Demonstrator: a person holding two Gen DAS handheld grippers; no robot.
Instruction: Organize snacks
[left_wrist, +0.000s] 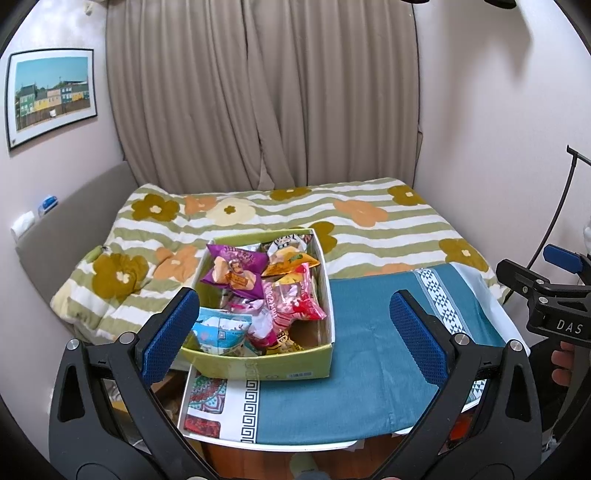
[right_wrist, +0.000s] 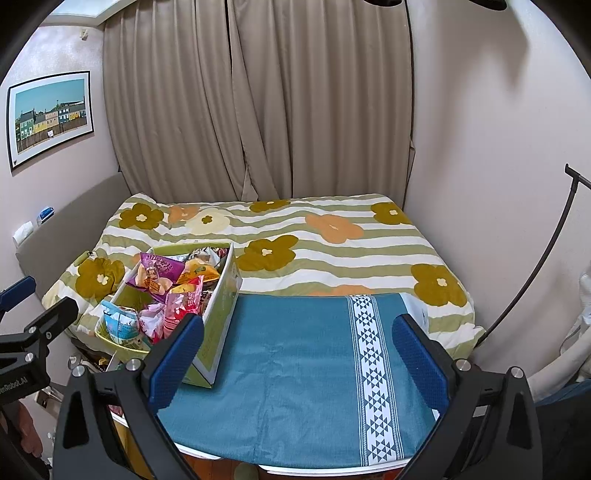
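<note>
A green cardboard box (left_wrist: 280, 367) sits at the left end of a small table covered by a teal cloth (left_wrist: 362, 354). It holds several snack packets: a purple one (left_wrist: 236, 271), an orange one (left_wrist: 291, 260), pink ones (left_wrist: 295, 304) and a light blue one (left_wrist: 221, 332). The box also shows in the right wrist view (right_wrist: 221, 314). My left gripper (left_wrist: 295, 334) is open and empty, held in front of the box. My right gripper (right_wrist: 299, 363) is open and empty over the teal cloth (right_wrist: 295, 369), to the right of the box.
A bed with a flowered striped duvet (left_wrist: 332, 221) lies behind the table, with beige curtains (left_wrist: 258, 92) beyond. A grey headboard (left_wrist: 66, 229) runs along the left wall. A black lamp stand (right_wrist: 535, 266) leans at the right wall. Clutter lies on the floor under the table's left end.
</note>
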